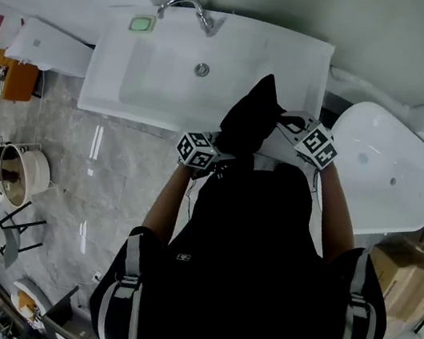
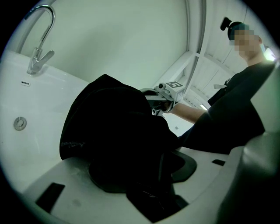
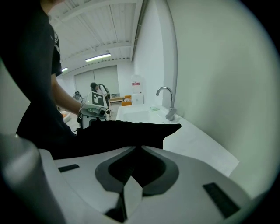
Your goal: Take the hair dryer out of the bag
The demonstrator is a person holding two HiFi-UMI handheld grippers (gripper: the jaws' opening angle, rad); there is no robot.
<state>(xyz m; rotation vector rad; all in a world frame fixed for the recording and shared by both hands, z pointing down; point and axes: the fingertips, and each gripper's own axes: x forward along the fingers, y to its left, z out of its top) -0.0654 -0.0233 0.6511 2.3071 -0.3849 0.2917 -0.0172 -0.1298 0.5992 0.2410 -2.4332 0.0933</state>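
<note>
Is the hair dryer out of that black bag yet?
Seemingly not: no hair dryer shows in any view. The left hand-held gripper and the right hand-held gripper grip the black bag over the white sink.

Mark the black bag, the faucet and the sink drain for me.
black bag [image 1: 248,114]: head view, middle of the dark fabric.
faucet [image 2: 36,62]: left gripper view, the body below the curved spout.
sink drain [image 1: 202,69]: head view, centre of the round drain.
</note>
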